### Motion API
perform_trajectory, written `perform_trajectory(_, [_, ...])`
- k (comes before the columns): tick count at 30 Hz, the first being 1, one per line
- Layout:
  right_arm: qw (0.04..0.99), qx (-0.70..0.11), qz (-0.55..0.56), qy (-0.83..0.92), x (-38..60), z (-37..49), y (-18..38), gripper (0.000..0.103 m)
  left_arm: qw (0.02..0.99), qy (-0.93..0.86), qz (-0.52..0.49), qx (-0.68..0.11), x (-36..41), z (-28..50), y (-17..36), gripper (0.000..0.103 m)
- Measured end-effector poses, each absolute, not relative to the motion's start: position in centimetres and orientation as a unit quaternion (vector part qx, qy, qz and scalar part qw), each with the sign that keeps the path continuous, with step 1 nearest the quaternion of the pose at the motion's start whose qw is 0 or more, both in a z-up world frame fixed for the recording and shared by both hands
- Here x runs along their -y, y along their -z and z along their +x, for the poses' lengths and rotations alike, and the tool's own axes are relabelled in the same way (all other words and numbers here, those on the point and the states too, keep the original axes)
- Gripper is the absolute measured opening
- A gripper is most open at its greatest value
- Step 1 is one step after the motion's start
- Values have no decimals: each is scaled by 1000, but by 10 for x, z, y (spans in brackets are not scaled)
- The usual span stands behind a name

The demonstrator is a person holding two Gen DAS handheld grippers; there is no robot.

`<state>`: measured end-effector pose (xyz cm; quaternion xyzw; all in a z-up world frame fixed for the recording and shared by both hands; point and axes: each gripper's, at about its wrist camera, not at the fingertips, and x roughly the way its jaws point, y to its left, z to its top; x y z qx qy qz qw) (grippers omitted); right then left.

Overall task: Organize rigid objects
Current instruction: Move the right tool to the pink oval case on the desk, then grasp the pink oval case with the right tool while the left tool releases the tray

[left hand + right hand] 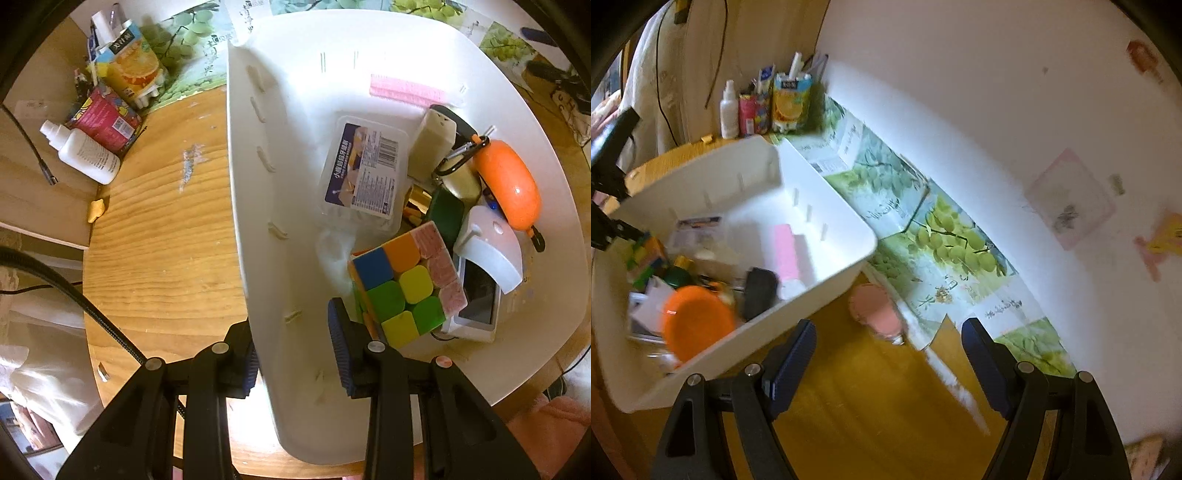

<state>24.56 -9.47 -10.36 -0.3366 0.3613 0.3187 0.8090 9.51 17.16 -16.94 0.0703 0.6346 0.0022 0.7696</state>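
a white bin point(258, 206) is seen on the wooden counter point(166, 240), and its near wall is clamped by the left tongs point(295, 365) — one blue pad outside the wall, the other inside it. inside the bin a cluster is gathered at one end: a colour-tiled puzzle cube point(404, 284) just beside the inner pad, a clear flat box with a printed label point(364, 171), a pink strip point(410, 90) laid against the far wall, an orange oval case point(508, 184) with a carabiner clipped near it, a beige block, a dark green item and a white device with a dark screen point(478, 299). several of these overlap, so what lies beneath them cannot be made out.

in the right wrist view the same bin point(827, 214) is blurred; only the orange case point(696, 321), the pink strip point(785, 254) and a black item point(759, 293) are told apart. the right tongs point(888, 367) are held wide apart over the bare counter with nothing between them. a pink object point(875, 310) lies on the counter just outside the bin — too smeared to identify. against the back, a white bottle point(728, 110) and a juice carton point(790, 103) stand beside small boxes, and grape-printed flattened cartons point(945, 236) are spread along the wall.
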Motion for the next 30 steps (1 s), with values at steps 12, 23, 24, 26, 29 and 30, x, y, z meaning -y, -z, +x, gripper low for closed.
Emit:
perform_trajectory(12, [765, -396, -334, -384, 88, 301, 172, 81, 780, -38, 77, -620, -166, 89, 167, 37])
perform_trajectory(23, [742, -416, -311, -424, 76, 318, 207, 81, 775, -60, 57, -627, -168, 95, 169, 41])
perform_trajectory(24, [739, -414, -312, -429, 75, 316, 209, 81, 775, -60, 55, -627, -169, 95, 169, 41])
perform_trajectory(26, [733, -407, -313, -447, 73, 313, 210, 81, 775, -61, 49, -627, -170, 95, 169, 41])
perform_trajectory(29, [727, -407, -316, -455, 69, 309, 214, 78, 776, -62, 42, -627, -172, 96, 170, 41])
perform_trajectory(30, [728, -401, -319, -455, 69, 307, 214, 73, 775, -63, 41, -627, -172, 97, 170, 41])
